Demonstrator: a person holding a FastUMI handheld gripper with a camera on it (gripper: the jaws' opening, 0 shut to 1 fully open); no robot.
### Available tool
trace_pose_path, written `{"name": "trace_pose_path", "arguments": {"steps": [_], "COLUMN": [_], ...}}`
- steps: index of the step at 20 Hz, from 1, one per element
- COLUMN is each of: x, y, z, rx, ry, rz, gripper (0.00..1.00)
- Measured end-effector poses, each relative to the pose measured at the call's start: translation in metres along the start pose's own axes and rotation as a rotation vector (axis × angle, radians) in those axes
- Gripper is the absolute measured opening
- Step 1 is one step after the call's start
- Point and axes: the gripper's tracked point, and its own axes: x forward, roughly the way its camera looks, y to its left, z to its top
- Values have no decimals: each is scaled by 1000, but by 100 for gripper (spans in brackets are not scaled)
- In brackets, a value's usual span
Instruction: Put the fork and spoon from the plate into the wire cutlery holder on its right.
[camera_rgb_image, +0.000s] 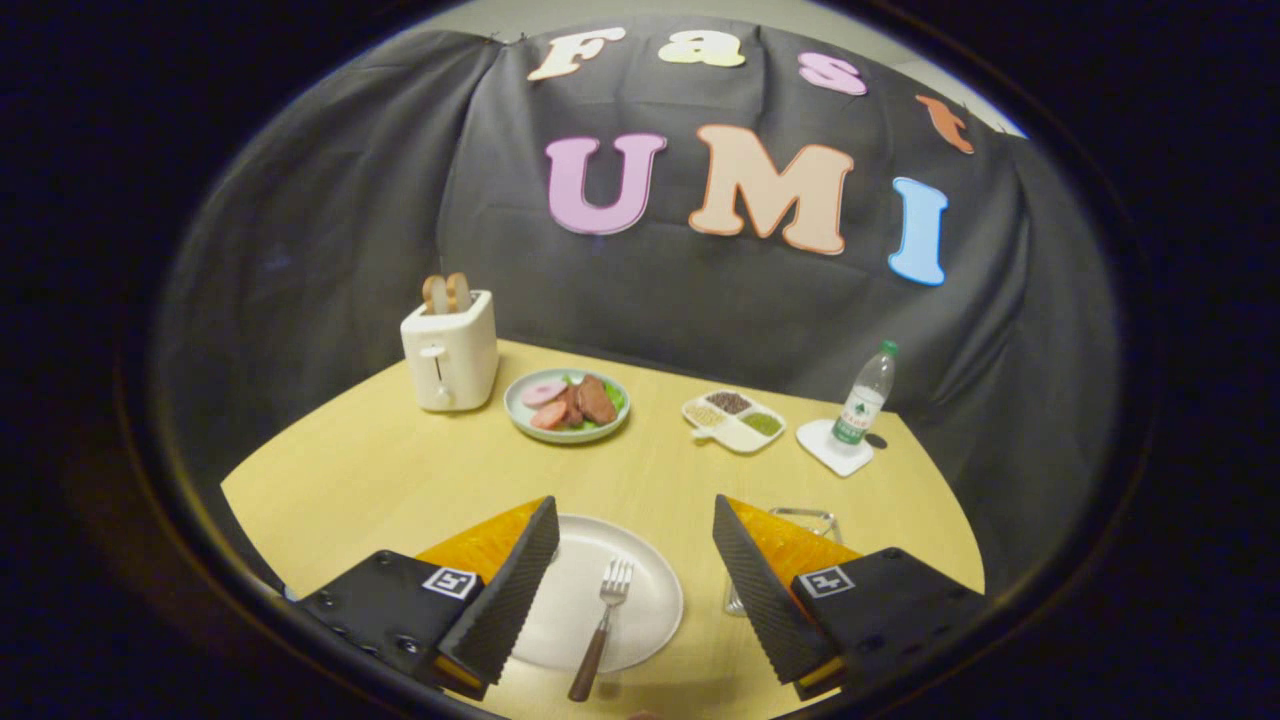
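Observation:
A white plate (640, 610) lies on the wooden table between my fingers. A fork (603, 622) with a brown handle rests on it, tines pointing away, handle hanging over the near rim. My gripper (633, 520) hovers above the plate, open wide, with nothing between its fingers. The wire cutlery holder (805, 520) stands just right of the plate, mostly hidden behind my right finger. The left finger covers the left part of the plate; I see no spoon.
Further back on the table stand a white toaster (450, 350) with bread, a plate of food (568, 403), a divided dish (735, 418) of grains, and a water bottle (864, 400) on a white coaster. Black cloth walls the booth.

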Motion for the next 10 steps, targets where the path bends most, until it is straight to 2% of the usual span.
{"name": "trace_pose_path", "arguments": {"steps": [10], "x": [21], "y": [8], "z": [-76], "rx": [-18], "ry": [236], "rz": [35], "gripper": [100]}}
